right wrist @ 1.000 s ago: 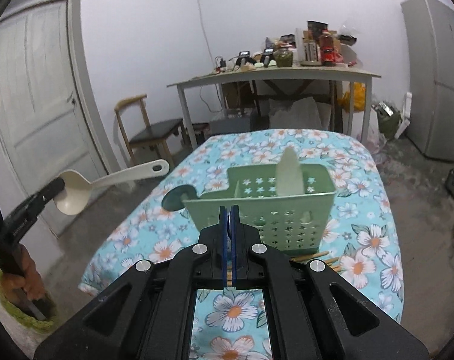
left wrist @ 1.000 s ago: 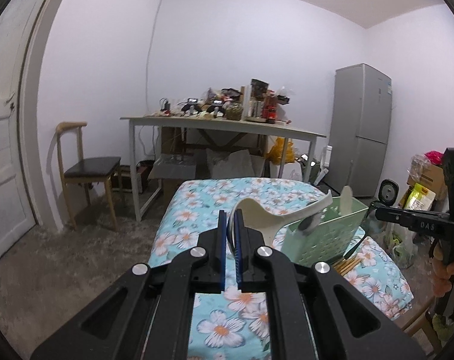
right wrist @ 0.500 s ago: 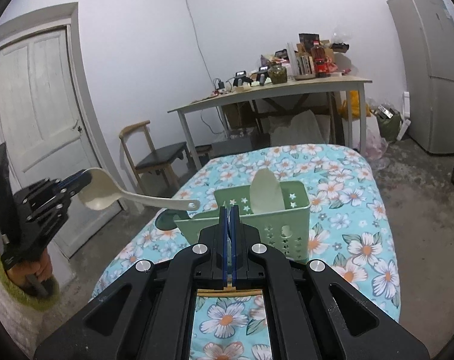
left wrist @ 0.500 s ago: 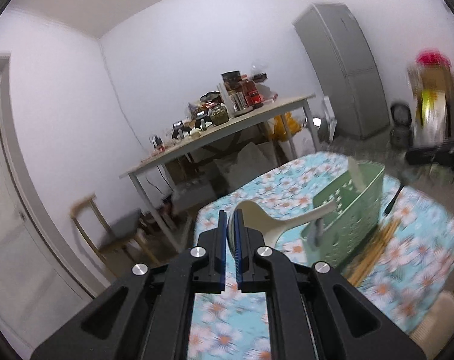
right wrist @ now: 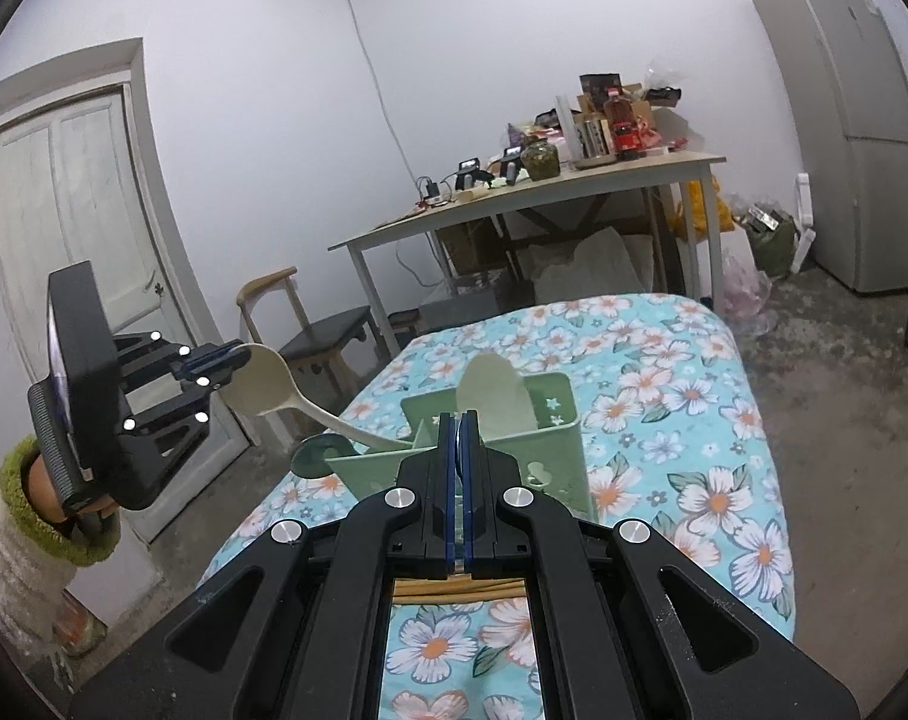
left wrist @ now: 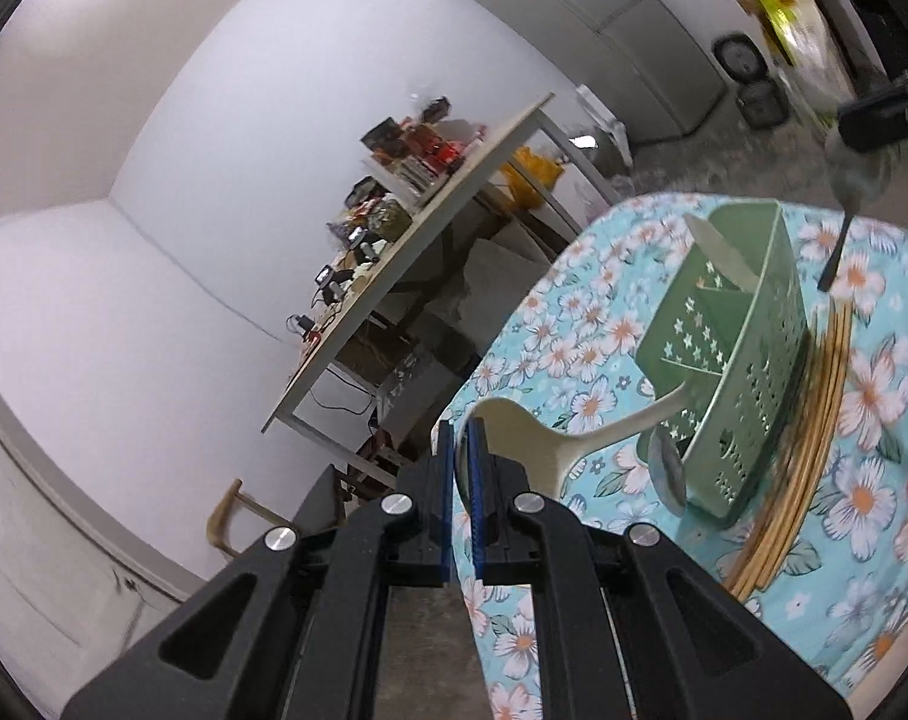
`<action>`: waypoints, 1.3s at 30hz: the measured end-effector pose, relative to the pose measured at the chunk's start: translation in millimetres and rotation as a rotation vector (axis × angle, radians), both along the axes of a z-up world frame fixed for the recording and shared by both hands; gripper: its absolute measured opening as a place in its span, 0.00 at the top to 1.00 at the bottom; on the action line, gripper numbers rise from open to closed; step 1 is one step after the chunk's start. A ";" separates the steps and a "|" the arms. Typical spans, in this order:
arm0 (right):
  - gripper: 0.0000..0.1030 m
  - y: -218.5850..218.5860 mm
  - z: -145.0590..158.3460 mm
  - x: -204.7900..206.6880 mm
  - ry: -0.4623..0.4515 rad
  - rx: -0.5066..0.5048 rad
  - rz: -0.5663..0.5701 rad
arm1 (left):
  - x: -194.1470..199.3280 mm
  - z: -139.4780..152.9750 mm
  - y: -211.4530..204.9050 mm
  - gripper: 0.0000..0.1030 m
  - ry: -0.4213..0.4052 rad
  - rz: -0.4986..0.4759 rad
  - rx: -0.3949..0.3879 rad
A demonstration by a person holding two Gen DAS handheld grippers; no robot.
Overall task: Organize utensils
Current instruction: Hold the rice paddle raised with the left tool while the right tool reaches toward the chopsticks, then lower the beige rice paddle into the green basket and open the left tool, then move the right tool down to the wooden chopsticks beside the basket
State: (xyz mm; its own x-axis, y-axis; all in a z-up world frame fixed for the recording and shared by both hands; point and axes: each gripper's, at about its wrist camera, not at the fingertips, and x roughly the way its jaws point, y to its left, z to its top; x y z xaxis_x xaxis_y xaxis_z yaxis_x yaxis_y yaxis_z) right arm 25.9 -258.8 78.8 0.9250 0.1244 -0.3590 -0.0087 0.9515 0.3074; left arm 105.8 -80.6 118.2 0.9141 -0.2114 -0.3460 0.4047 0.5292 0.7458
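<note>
My left gripper (left wrist: 463, 441) (right wrist: 213, 360) is shut on the bowl rim of a cream plastic ladle (left wrist: 532, 444) (right wrist: 261, 381). The ladle's handle slants down, and its tip reaches the left end of the green perforated caddy (left wrist: 748, 372) (right wrist: 550, 420). A white spatula (left wrist: 724, 258) (right wrist: 496, 396) stands in the caddy. My right gripper (left wrist: 874, 114) (right wrist: 460, 450) hovers just behind the caddy. It is shut on a blurred metal spoon (left wrist: 859, 183) whose dark handle hangs down. Bamboo chopsticks (left wrist: 802, 432) (right wrist: 460, 588) lie on the floral tablecloth (right wrist: 664, 372) beside the caddy.
A dark green round piece (right wrist: 312, 456) sticks out at the caddy's left end. Behind are a cluttered wooden table (right wrist: 574, 180), a chair (right wrist: 327, 336), a grey fridge (right wrist: 862, 120) and a white door (right wrist: 63, 210). A green-cuffed sleeve (right wrist: 33, 480) holds the left gripper.
My left gripper has rolled and swung toward the caddy, bringing the ladle's handle from level down to the caddy's left end. The right gripper has shifted slightly with its spoon.
</note>
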 end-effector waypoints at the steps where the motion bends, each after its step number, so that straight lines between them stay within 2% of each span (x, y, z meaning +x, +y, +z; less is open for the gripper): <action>1: 1.00 -1.7 -0.7 -0.2 0.001 0.004 -0.001 | 0.7 -1.5 -3.2 0.96 -0.008 -0.005 0.022; 5: 1.00 -5.2 -2.9 0.4 0.003 0.020 -0.001 | 4.0 -6.3 -12.9 0.95 0.001 -0.023 0.058; 7: 1.00 -5.2 -3.8 0.9 0.004 0.024 -0.001 | 7.9 -5.7 -17.8 0.93 0.040 -0.036 0.027; 9: 1.00 -5.3 -4.1 0.9 0.004 0.026 -0.001 | 13.1 -2.3 -18.7 0.90 0.088 -0.036 -0.037; 10: 1.00 -5.1 -3.9 0.9 0.004 0.024 -0.002 | 16.7 0.6 -18.5 0.88 0.122 -0.038 -0.080; 12: 1.00 -5.9 -3.9 1.0 0.004 0.021 -0.005 | 26.2 8.7 -14.7 0.75 0.207 -0.038 -0.197; 14: 1.00 -7.1 -3.0 -0.7 0.000 0.018 -0.011 | 34.5 18.0 -8.3 0.67 0.283 -0.056 -0.321; 15: 1.00 -7.5 -2.5 -1.5 -0.003 0.017 -0.015 | 38.8 24.1 -1.6 0.58 0.328 -0.072 -0.406; 17: 1.00 -8.5 -1.6 -2.3 -0.005 0.019 -0.020 | 45.7 32.2 10.2 0.50 0.382 -0.078 -0.537; 19: 1.00 -9.4 -0.3 -3.8 -0.009 0.021 -0.026 | 51.6 37.6 22.6 0.47 0.435 -0.078 -0.656; 23: 1.00 -13.4 9.0 -10.6 -0.043 0.015 -0.043 | 55.1 36.8 48.3 0.41 0.479 -0.038 -0.815; 27: 1.00 -19.1 28.2 -19.1 -0.096 0.004 -0.055 | 49.8 26.7 67.9 0.39 0.482 0.008 -0.874; 32: 1.00 -23.6 52.2 -25.8 -0.159 -0.019 -0.066 | 41.3 0.8 98.8 0.36 0.526 0.078 -0.971; 39: 1.00 -29.5 72.5 -10.2 -0.195 -0.004 -0.019 | 33.6 -41.0 125.5 0.36 0.606 0.156 -1.033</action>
State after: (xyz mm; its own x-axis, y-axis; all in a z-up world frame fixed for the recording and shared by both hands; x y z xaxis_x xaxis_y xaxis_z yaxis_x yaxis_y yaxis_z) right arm 15.7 -288.3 151.3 0.9794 0.1049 -0.1727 -0.0495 0.9532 0.2982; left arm 139.4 44.9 77.2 0.7021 -0.5433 -0.4604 0.4209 0.8380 -0.3472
